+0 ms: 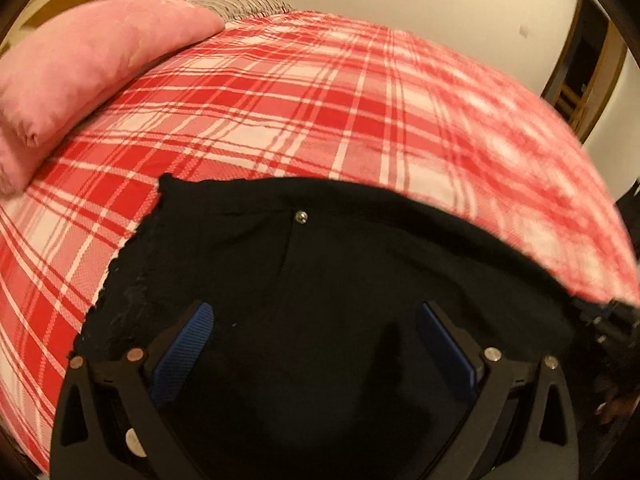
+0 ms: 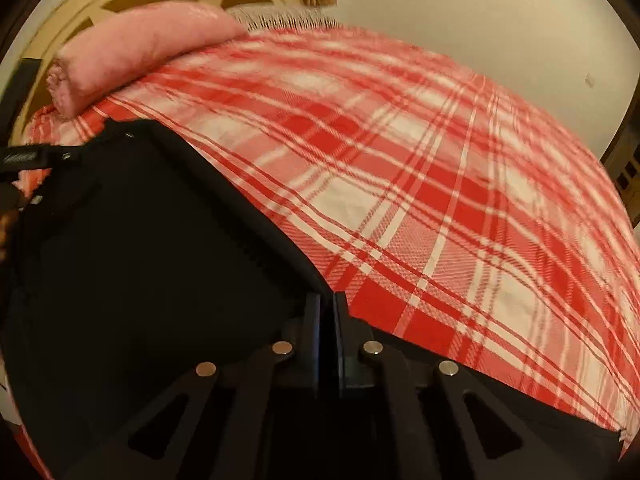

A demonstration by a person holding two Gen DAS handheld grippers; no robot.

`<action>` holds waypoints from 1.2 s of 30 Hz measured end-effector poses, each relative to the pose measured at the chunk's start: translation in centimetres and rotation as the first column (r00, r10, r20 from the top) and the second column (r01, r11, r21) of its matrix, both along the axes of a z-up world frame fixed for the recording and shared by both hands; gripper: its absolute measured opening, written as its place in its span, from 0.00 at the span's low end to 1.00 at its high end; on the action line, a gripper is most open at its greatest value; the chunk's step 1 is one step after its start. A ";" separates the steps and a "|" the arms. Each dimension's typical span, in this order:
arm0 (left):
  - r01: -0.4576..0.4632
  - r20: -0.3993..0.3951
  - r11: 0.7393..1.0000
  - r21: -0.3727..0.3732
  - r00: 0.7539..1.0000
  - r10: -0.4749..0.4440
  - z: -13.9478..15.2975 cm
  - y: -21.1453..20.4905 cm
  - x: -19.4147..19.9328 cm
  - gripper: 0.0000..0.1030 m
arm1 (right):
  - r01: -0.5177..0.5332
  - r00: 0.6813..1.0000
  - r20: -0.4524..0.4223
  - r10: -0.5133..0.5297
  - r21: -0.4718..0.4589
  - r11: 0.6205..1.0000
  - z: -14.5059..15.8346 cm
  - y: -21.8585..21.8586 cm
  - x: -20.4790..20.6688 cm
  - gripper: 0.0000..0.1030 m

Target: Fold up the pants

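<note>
Left gripper: your left wrist view shows its blue pads spread wide, nothing pinched, poised over the black pants. The garment lies flat on the red plaid bedspread, directly under and ahead of the tool; a small metal button sits beyond the fingertips, and a ragged fabric edge runs down the left side of the picture. A pink pillow rests well apart at the far left. Right gripper: your right wrist view shows its jaws drawn together on the pants' right-hand edge, and the pads appear to pinch that black hem, though dark on dark makes the bite hard to confirm. From here the cloth spreads away to the left of the tool and the bare bedspread lies to its right. Judgement: the pants' breadth runs from your right hand towards your left, so your right holds one side while your left, nearer the button, has yet to close on the cloth beneath it.
</note>
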State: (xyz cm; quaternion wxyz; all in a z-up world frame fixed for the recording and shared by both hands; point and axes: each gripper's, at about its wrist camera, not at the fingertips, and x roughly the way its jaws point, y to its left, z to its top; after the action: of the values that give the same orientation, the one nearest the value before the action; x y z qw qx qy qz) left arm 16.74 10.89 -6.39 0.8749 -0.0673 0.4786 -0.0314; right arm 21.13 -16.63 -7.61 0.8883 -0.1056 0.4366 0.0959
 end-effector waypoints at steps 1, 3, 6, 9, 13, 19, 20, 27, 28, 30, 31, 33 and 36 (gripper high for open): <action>-0.012 0.002 0.999 -0.030 1.000 0.012 0.5 0.6 -0.3 1.00 | -0.005 1.000 0.021 0.005 0.000 1.000 0.5 0.3 -1.1 0.04; -0.035 0.002 0.997 -0.062 0.999 0.035 1.2 1.6 -0.7 1.00 | -0.027 0.997 0.067 0.028 -0.019 0.999 1.3 1.2 -3.7 0.04; -0.070 -0.012 0.989 -0.128 0.998 0.069 2.3 3.1 -1.1 1.00 | -0.047 0.994 0.095 0.049 -0.023 0.999 1.3 3.1 -6.6 0.03; -0.105 -0.024 0.970 -0.219 0.994 0.103 3.2 3.8 -0.9 1.00 | -0.072 0.986 0.141 0.085 -0.095 0.993 0.3 5.5 -9.0 0.03; -0.135 -0.066 0.954 -0.267 0.990 0.121 3.8 3.1 0.8 1.00 | -0.086 0.977 0.177 0.120 -0.186 0.979 -1.2 7.2 -11.0 0.03; -0.165 -0.186 0.959 -0.231 0.975 0.123 1.8 1.1 4.2 1.00 | -0.068 0.974 0.206 0.097 -0.141 0.988 -1.0 6.5 -11.3 0.03; -0.173 -0.197 0.958 -0.229 0.972 0.128 1.4 0.9 4.6 1.00 | -0.064 0.973 0.212 0.091 -0.132 0.989 -0.8 6.4 -11.3 0.03; -0.217 -0.231 0.945 -0.245 0.960 0.161 -0.2 0.6 5.0 0.48 | -0.023 0.973 0.228 0.024 -0.009 1.000 1.5 5.2 -11.3 0.03; -0.207 -0.210 0.937 -0.280 0.966 0.151 0.0 0.9 4.7 0.40 | -0.018 0.972 0.232 0.017 0.002 1.000 2.0 5.1 -11.4 0.03; -0.210 -0.195 0.915 -0.343 0.969 0.150 0.4 1.7 3.9 0.29 | -0.012 0.967 0.253 0.009 0.012 1.000 3.2 5.0 -11.9 0.03; -0.212 -0.179 0.898 -0.385 0.972 0.153 0.7 2.2 3.3 0.27 | -0.011 0.964 0.265 0.007 0.012 1.000 3.9 5.0 -12.3 0.03; -0.203 -0.140 0.865 -0.458 0.978 0.156 1.8 3.3 1.9 0.21 | -0.008 0.959 0.284 0.003 0.018 1.000 5.1 4.9 -13.3 0.03; -0.153 -0.065 0.854 -0.497 0.988 0.139 4.3 3.6 -0.4 0.19 | -0.012 0.954 0.301 0.001 0.035 0.999 6.5 4.7 -15.3 0.03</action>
State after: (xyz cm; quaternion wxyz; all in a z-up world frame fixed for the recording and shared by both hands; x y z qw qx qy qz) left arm 16.30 14.48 -2.07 0.8208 -0.3281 0.4594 -0.0867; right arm 5.80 -11.97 -1.09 0.9459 -0.1043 0.2941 0.0893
